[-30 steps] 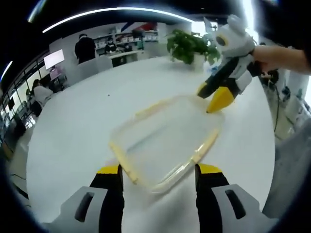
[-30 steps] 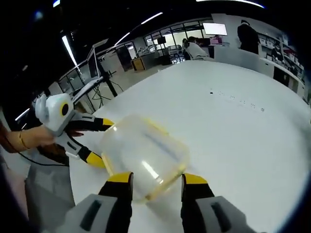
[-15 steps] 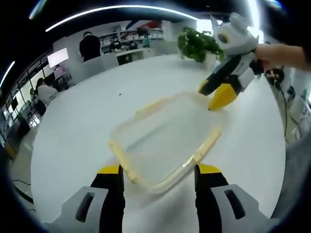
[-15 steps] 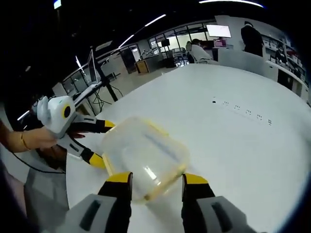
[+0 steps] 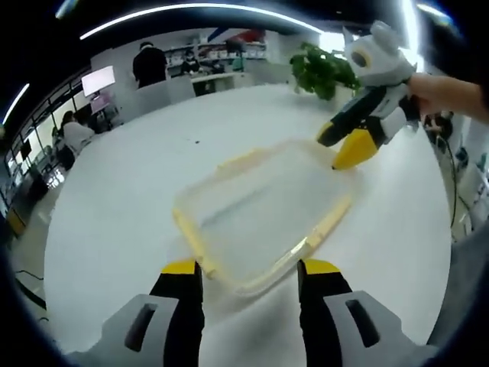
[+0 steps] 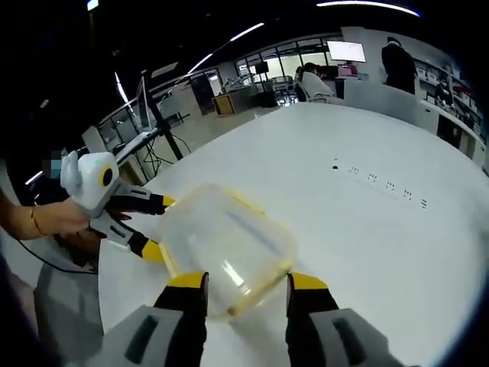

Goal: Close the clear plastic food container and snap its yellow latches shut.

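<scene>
The container [image 5: 263,222] sits on the white table [image 5: 114,214] between the left gripper [image 5: 248,279] and right gripper [image 6: 238,287], both with jaws apart, so an uneven press on a latch [image 5: 328,224] may skid it.

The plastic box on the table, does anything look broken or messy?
Nothing stands out. The clear container sits flat on the white table, lid on, nothing spilled. Both grippers, left and right, are open beside it.
</scene>
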`<state>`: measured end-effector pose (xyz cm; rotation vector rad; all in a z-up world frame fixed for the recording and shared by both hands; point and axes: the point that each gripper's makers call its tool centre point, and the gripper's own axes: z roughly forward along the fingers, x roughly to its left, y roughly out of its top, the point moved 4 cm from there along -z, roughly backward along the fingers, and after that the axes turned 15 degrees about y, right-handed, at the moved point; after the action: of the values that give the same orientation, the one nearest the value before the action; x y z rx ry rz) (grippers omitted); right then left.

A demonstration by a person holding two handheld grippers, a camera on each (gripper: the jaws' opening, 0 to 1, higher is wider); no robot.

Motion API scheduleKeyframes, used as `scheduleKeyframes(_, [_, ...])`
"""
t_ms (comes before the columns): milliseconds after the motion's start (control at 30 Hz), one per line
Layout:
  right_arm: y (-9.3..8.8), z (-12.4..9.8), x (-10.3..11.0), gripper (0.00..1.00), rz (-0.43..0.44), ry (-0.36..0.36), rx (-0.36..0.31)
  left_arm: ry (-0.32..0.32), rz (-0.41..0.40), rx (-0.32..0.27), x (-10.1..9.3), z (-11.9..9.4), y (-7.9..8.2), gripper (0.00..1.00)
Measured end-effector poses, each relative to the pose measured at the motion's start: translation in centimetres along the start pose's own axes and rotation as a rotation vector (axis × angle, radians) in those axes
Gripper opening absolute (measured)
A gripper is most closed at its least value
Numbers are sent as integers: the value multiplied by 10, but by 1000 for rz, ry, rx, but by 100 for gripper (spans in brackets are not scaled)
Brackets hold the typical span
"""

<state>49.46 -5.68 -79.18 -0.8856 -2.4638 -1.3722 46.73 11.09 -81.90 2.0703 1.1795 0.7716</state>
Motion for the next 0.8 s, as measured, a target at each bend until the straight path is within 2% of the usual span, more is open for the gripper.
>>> scheduleKeyframes(67, [0,-2,0,42,-22,-46,8,8,-7,-1,1,-1,-1,48])
scheduleKeyframes(233, [-2,-10,9,43,-36,-66,-12,4,-24,-11,2,-13,-2,50])
scheduleKeyframes(367, [-7,-19,19,44,-22,-85,-37,10,-30,-26,5,-30,-6,49])
scheduleKeyframes(533, [-8,-31,34,45,-46,-87,-49,15,-43,-75,12,-49,-5,51])
scheduleKeyframes(600, [-6,-37,39,46,-55,-98,-73,25,-73,-114,15,-60,0,53])
scheduleKeyframes(800, [-10,-48,57,52,-22,-102,-133,40,-97,-160,19,-85,3,58])
